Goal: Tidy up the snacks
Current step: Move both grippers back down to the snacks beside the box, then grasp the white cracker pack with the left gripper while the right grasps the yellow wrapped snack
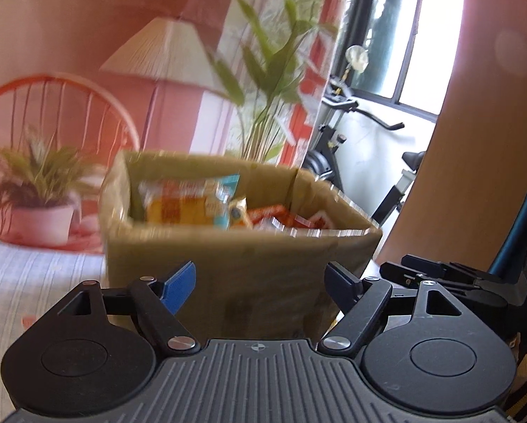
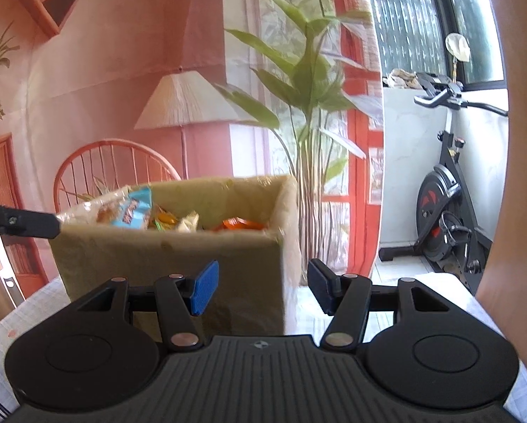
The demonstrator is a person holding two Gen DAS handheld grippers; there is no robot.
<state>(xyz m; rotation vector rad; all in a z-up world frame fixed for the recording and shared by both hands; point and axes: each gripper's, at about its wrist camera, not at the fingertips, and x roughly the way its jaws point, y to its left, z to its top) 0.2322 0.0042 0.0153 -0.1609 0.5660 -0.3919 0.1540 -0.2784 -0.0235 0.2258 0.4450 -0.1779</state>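
In the left view, the left tool (image 1: 260,287) gapes wide and empty at lower centre, with the box (image 1: 235,257) of snacks (image 1: 207,208) just above it. In the right view, the right tool (image 2: 261,287) is likewise open and empty, the box (image 2: 172,264) above and to its left on the surface (image 2: 2,335).

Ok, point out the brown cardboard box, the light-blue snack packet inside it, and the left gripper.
brown cardboard box (image 2: 172,264), right wrist view, bare front wall.
light-blue snack packet (image 2: 135,211), right wrist view, wrapper's middle.
left gripper (image 1: 261,287), left wrist view, midway between fingertips.
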